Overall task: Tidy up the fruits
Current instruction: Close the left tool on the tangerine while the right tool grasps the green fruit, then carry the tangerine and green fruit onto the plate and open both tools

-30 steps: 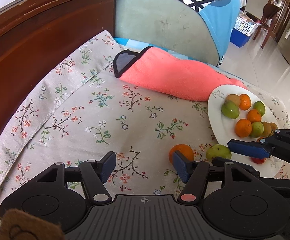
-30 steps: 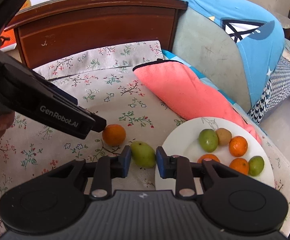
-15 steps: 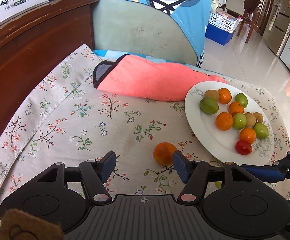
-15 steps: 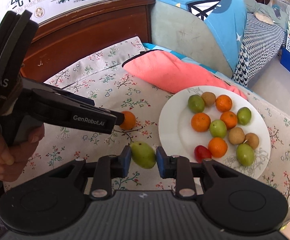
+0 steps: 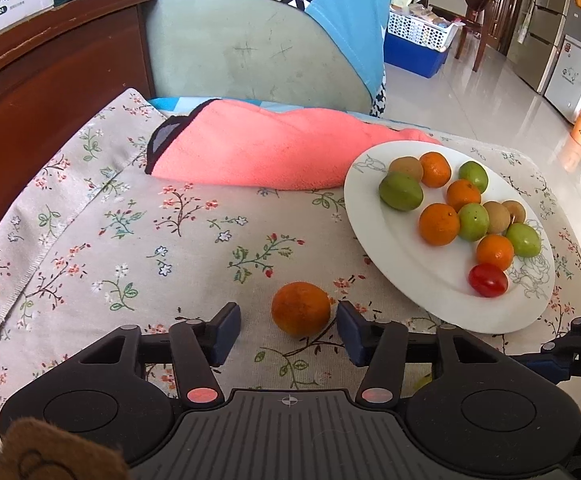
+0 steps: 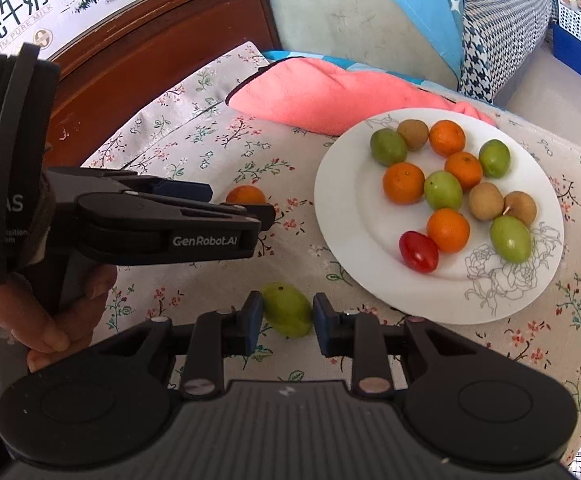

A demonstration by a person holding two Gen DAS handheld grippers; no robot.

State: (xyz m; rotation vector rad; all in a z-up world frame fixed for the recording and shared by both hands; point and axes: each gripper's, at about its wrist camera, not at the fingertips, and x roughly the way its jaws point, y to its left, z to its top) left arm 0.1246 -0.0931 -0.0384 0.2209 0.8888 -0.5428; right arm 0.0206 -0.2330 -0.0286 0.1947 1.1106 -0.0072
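A pink towel (image 5: 274,148) lies folded on the flowered cloth (image 5: 102,240) just behind the white plate (image 6: 370,272), its end touching the plate's far rim. A wooden headboard (image 5: 50,80) and a milk carton (image 6: 22,8) stand beyond. The plate holds 4 oranges, 4 green fruits, 3 brown ones and 1 red tomato (image 6: 418,251), loosely grouped. A loose orange (image 5: 300,309), dull and round, sits on the cloth near the plate's rim, between the fingers of the left gripper (image 5: 286,326); its jaws are closing, with a gap on the left side. The right gripper (image 6: 286,322) is clenched on a smooth oval green fruit (image 6: 288,314), beside the plate.
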